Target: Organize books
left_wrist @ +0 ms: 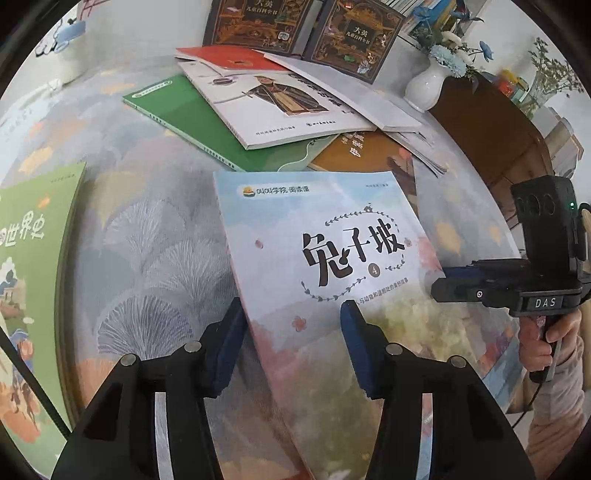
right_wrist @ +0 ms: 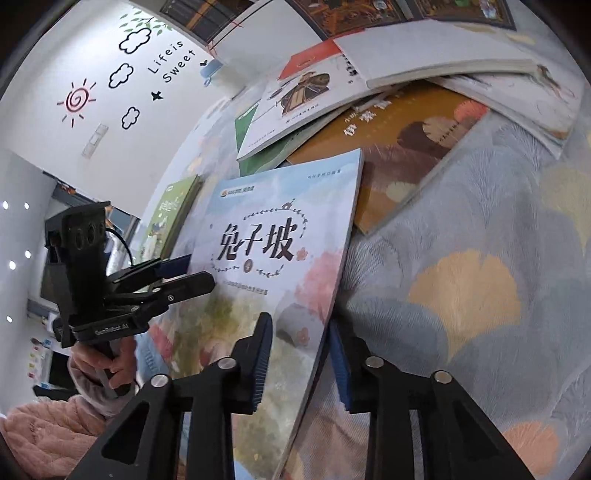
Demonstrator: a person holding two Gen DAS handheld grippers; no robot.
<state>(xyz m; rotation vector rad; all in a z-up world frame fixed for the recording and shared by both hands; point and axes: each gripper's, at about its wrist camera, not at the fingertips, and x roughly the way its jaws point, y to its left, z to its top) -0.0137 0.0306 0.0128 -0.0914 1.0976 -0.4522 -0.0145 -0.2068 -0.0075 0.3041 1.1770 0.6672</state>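
Note:
A pale blue picture book [left_wrist: 325, 236] [right_wrist: 266, 229] with large black characters lies tilted on the leaf-patterned tablecloth [left_wrist: 147, 229], its far edge resting on a brown book [left_wrist: 362, 151] [right_wrist: 406, 147]. My left gripper [left_wrist: 291, 317] [right_wrist: 192, 275] straddles the book's left edge, one finger over the cover and one beside it, with a gap showing. At the book's right edge my right gripper [right_wrist: 301, 339] [left_wrist: 447, 280] stands the same way, pads not pressing.
A loose heap beyond holds a green book [left_wrist: 207, 122], a white book [left_wrist: 266, 107] and a red one. Another green book [left_wrist: 33, 258] lies at the left. Two dark boxed volumes [left_wrist: 258, 22] stand at the back. A white vase [left_wrist: 424, 88] sits on a wooden cabinet [left_wrist: 487, 140].

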